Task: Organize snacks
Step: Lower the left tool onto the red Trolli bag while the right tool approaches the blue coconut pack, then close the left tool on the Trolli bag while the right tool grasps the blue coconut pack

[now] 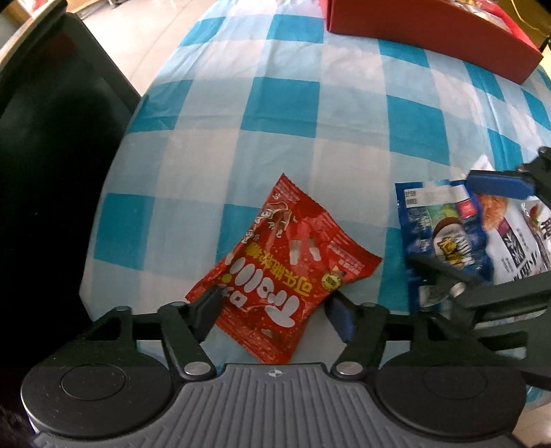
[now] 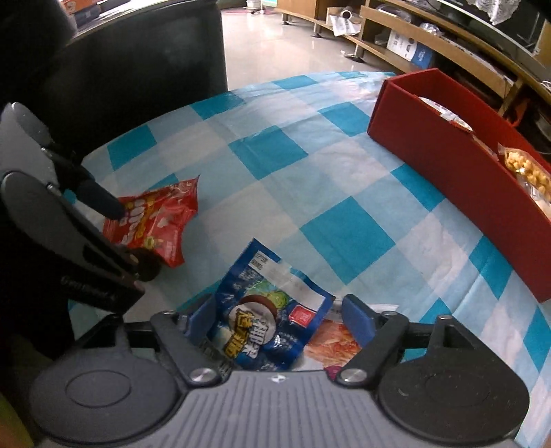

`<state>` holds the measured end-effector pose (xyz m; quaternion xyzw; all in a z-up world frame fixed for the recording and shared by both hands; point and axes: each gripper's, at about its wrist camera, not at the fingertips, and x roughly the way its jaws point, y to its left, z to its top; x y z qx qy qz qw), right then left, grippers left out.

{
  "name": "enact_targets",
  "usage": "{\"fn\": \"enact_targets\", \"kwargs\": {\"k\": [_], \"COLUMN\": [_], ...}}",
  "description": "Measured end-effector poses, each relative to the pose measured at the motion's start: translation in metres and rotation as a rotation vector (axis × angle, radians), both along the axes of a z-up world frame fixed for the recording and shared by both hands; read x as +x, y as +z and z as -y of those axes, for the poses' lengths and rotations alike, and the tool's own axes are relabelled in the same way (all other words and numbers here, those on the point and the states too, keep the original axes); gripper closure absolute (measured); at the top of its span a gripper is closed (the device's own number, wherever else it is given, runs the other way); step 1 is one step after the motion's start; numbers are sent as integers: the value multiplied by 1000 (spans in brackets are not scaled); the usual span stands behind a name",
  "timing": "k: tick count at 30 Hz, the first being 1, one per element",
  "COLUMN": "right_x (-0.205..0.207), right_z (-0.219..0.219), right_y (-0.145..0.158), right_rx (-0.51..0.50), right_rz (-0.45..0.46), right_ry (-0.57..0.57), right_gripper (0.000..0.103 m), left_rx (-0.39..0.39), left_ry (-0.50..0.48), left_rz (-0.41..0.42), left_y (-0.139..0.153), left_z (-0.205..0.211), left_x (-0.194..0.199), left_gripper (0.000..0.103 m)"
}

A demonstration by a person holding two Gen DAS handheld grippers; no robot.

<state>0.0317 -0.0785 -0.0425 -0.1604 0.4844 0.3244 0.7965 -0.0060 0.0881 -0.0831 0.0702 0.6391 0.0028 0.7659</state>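
Note:
A red snack packet lies flat on the blue-and-white checked cloth. My left gripper is open, its fingers on either side of the packet's near end. A blue snack packet lies between the open fingers of my right gripper, overlapping a white-and-orange packet. The red packet also shows in the right wrist view, with the left gripper's finger over it. The blue packet and the right gripper's finger show at the right of the left wrist view.
A long red box holding several snacks stands on the table's far right side; it shows at the top of the left wrist view. A black chair stands beyond the table's left edge. Wooden shelving lines the far wall.

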Motion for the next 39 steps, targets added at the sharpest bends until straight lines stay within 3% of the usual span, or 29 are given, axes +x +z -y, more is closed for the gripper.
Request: {"fn": "enact_targets", "kwargs": {"k": [3,9,13,17,21,23,26,28,31,33,34,35,36,39], "right_x": [5,24,38,33,13,7,7,7,10,10,9,6,-1,-23], "right_z": [8,29,37,48,49,45,34,28,13,-3,-11,-19,-26,-37], "right_y": [3,12,8,25,39,36,18,14,15,11,7,1,-2,-7], "right_rx": [23,114,160,202,229,239,149,162,162,125,102,75,53,-34], "right_rz": [-21,-72,-128,-146,-144,-177,-198,-193,-188,-175,-162,-147,-108,7], "right_ry": [-38,-129,-186,-230,-245,-235,-267,-261,-225,-187,-171,-144,-101,12], "right_gripper": [42,64,64,61,58,52,48,47,46,44,36,25,21,26], "left_rx": [10,0,-11,-110,-128,-156,-154,-140,-165,-204,-206,-196,-175,-143], "left_ry": [-12,-35,-38,-9,57,80,82,77,114,144,153,157,156,143], "left_rz": [3,9,22,34,67,75,77,70,53,53,57,63,65,50], "left_y": [0,5,8,17,27,30,33,30,23,24,24,24,24,19], "left_z": [3,16,25,23,7,2,3,6,1,-6,-8,-9,-9,-8], "left_x": [3,9,10,10,9,6,5,6,12,14,14,14,14,14], "left_gripper": [29,40,45,58,77,78,78,75,60,32,28,28,29,32]}}
